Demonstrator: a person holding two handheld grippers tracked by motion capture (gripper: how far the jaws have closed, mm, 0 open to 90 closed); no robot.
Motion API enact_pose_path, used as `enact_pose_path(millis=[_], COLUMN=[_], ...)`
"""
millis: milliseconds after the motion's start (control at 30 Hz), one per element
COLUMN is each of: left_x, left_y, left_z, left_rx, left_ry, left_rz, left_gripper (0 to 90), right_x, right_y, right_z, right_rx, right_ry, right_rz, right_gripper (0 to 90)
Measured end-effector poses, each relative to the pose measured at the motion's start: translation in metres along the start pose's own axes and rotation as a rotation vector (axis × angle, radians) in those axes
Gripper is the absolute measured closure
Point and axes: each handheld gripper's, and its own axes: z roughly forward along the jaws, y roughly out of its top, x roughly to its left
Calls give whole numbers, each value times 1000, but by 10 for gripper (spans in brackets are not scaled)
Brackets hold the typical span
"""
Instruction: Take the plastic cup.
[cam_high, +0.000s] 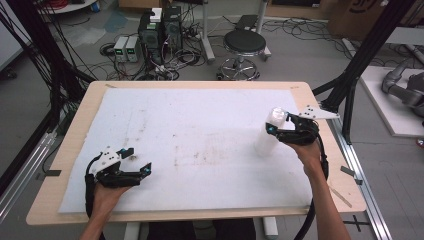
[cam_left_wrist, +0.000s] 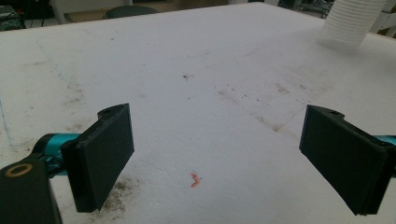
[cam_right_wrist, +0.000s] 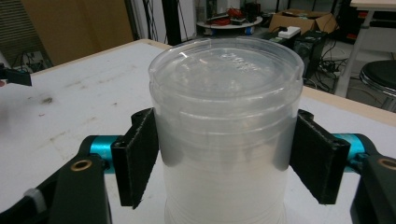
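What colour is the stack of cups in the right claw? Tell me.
Translucent milky white, no print. The stack of cups shows best in the right gripper view, between the right claw pads.

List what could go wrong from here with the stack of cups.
1. The right tongs clamp the stack of clear plastic cups near its top; thin walls may buckle or slip.
2. The stack is tall, so it may tip or separate when moved.
3. The left tongs are open, far away, unable to steady it.

Cup stack (cam_right_wrist: 224, 135) translucent white, ribbed; pad (cam_high: 200, 125) white with brown stains; jaws black, teal joints; table edge (cam_high: 75, 115) light wood.
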Motion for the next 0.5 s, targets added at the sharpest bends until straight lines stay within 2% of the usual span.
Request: enact_pose_path(millis=[133,500], left_x=[0,0], left_y=[0,0], left_z=[0,0], left_rx=[-2,1], left_ry=[2,1], left_rz=[5,2], left_gripper=[99,99], right_x=[0,1], right_y=[0,0], right_z=[-1,-1], right_rx=[-6,-14], right_ry=[-10,-17], right_rz=[-5,-8], right_gripper=[328,347])
